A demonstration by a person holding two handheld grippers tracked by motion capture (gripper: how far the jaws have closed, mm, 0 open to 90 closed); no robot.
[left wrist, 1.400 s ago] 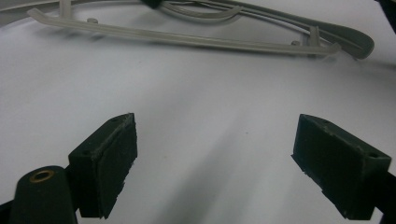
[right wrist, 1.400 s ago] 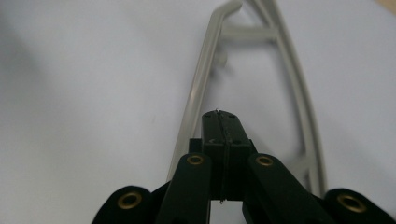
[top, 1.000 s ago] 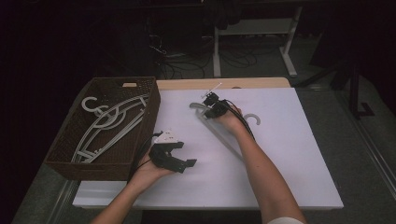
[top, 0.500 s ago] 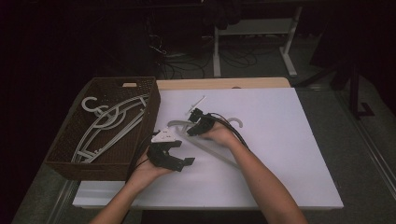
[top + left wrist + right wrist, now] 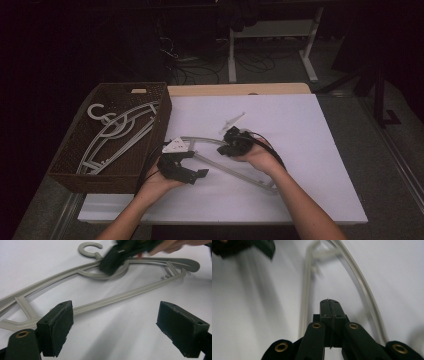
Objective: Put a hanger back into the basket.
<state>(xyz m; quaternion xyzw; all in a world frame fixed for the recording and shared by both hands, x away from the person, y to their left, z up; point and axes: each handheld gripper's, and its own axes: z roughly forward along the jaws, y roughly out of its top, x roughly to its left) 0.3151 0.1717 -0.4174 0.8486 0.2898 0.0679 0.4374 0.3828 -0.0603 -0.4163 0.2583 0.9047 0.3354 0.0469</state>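
Observation:
A grey plastic hanger (image 5: 240, 172) lies flat on the white table sheet (image 5: 310, 150), between the two hands. My right gripper (image 5: 221, 150) is shut, its tip down at the curved neck below the hanger's hook. In the right gripper view the pads (image 5: 329, 301) meet with nothing visible between them, and the hanger (image 5: 362, 285) runs past underneath. My left gripper (image 5: 192, 163) rests open at the near left of the hanger. Its wide jaws (image 5: 122, 332) face the hanger's bar (image 5: 120, 296), with the right gripper (image 5: 110, 262) beyond.
A brown wicker basket (image 5: 162, 115) stands at the table's left and holds several grey hangers (image 5: 115, 132). A wooden table edge (image 5: 240, 89) shows at the back, and beyond it are a dark floor, cables and a stand.
My right hand has come left and nearer across the sheet, and the hanger has slid along with its shut tip. My left gripper has stayed put, still open.

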